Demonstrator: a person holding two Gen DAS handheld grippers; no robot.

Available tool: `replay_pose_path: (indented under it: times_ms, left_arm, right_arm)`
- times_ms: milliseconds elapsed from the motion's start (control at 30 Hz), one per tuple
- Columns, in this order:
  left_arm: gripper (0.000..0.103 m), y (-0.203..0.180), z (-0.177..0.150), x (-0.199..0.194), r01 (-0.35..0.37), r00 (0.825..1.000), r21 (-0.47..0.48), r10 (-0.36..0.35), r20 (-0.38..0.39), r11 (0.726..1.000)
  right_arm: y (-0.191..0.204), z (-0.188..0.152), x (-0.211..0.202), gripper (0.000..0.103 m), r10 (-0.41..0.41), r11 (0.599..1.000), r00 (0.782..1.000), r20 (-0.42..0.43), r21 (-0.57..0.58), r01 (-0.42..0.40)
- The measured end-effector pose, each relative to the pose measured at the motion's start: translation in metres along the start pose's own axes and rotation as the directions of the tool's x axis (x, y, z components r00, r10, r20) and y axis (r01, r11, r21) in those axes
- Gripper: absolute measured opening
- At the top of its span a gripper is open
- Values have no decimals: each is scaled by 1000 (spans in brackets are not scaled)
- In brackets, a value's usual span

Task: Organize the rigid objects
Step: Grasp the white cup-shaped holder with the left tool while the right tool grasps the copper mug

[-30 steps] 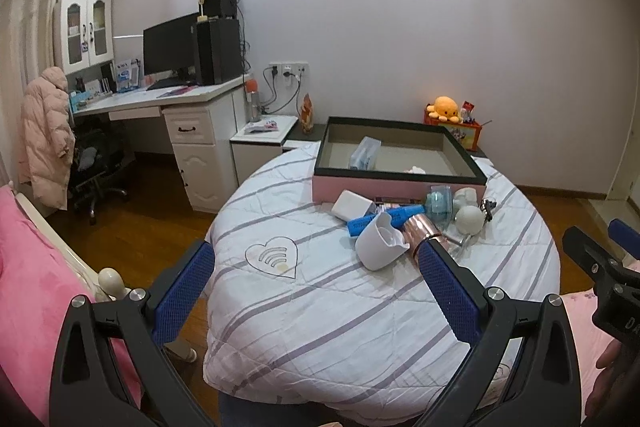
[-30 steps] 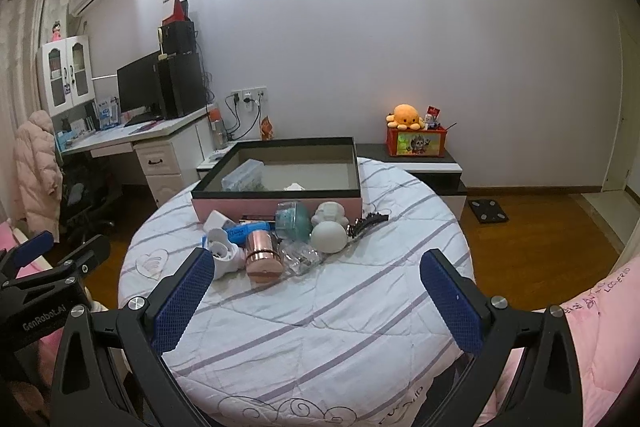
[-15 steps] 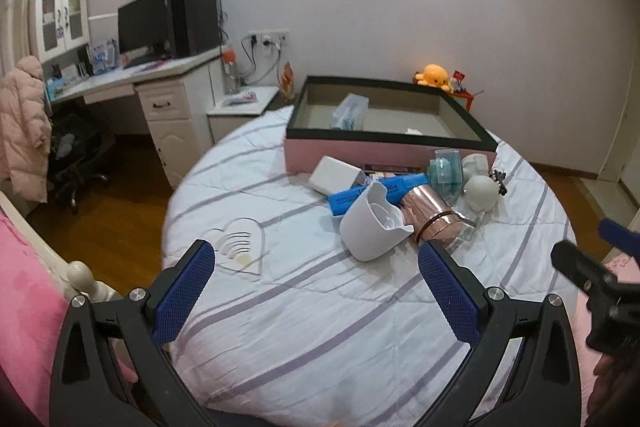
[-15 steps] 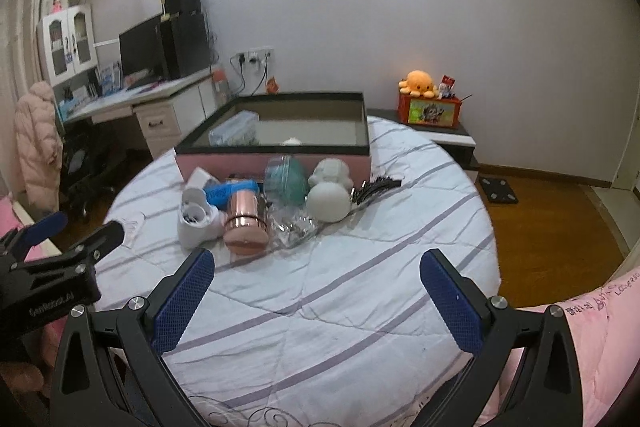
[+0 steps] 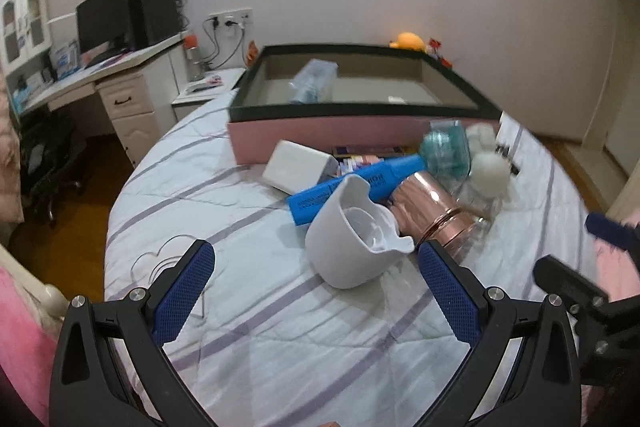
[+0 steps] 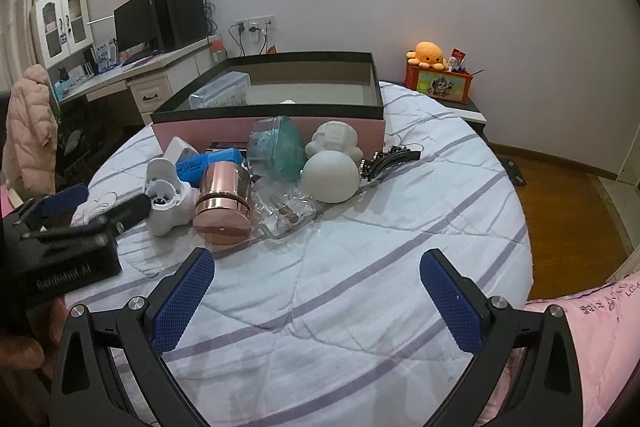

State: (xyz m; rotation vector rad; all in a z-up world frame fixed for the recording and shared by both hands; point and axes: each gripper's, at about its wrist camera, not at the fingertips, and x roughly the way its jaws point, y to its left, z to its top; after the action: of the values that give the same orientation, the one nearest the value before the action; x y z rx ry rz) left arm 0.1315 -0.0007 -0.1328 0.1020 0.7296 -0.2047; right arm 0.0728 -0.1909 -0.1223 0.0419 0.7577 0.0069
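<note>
Both claws have been brought nearer the pile since the earlier frames. The left claw [image 5: 316,291] and right claw [image 6: 316,299] are held spread, nothing gripped, above the striped quilt [image 6: 360,287] on the round counter. The white cup [image 5: 352,243], copper cylinder [image 6: 224,207] and blue marker [image 5: 356,187] are heaped before the pink box [image 6: 200,131]. Beyond, a desk [image 6: 132,75] is seen. "GenRobot.AI" is printed on the left claw's body.

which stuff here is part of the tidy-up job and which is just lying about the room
Job:
- white cup
- rose-gold tumbler
- blue marker
- white ball
- teal plastic container
- pink box

Just around:
- orange plush octopus
- computer monitor
- pink jacket
</note>
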Motion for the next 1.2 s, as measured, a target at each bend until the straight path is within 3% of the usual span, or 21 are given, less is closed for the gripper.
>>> replay_pose_path:
  times_ms: [133, 200, 333, 433, 667, 933, 1133, 1200]
  left_arm:
    - [102, -5, 4, 29, -11, 998, 37, 13, -56, 999]
    - [98, -4, 6, 40, 31, 995, 28, -28, -92, 999]
    - [73, 5, 8, 49, 128, 984, -49, -133, -116, 991]
    - [61, 5, 6, 48, 160, 980, -53, -165, -113, 986]
    - [60, 12, 1, 41, 177, 978, -74, -184, -98, 981]
    - [60, 33, -11, 26, 144, 985, -90, -151, -85, 986]
    - [60, 44, -16, 18, 124, 989, -93, -131, -75, 988]
    - [60, 46, -17, 16, 121, 989, -98, -128, -72, 988]
  right_arm:
    - [-2, -1, 8, 103, -2, 1000, 1000, -17, 10, 2]
    - [-3, -2, 9, 103, -3, 1000, 1000, -22, 12, 4]
    - [-3, -2, 12, 103, -7, 1000, 1000, -27, 11, 7]
    - [-2, -1, 14, 103, 0, 1000, 1000, -28, 6, 0]
    - [13, 5, 20, 103, 50, 998, 999, -22, -30, -51]
    - [39, 15, 31, 101, 106, 991, 994, -26, -74, -107]
    - [61, 21, 46, 89, 107, 988, 994, -37, -111, -111]
    - [67, 24, 50, 77, 111, 986, 993, -40, -119, -115]
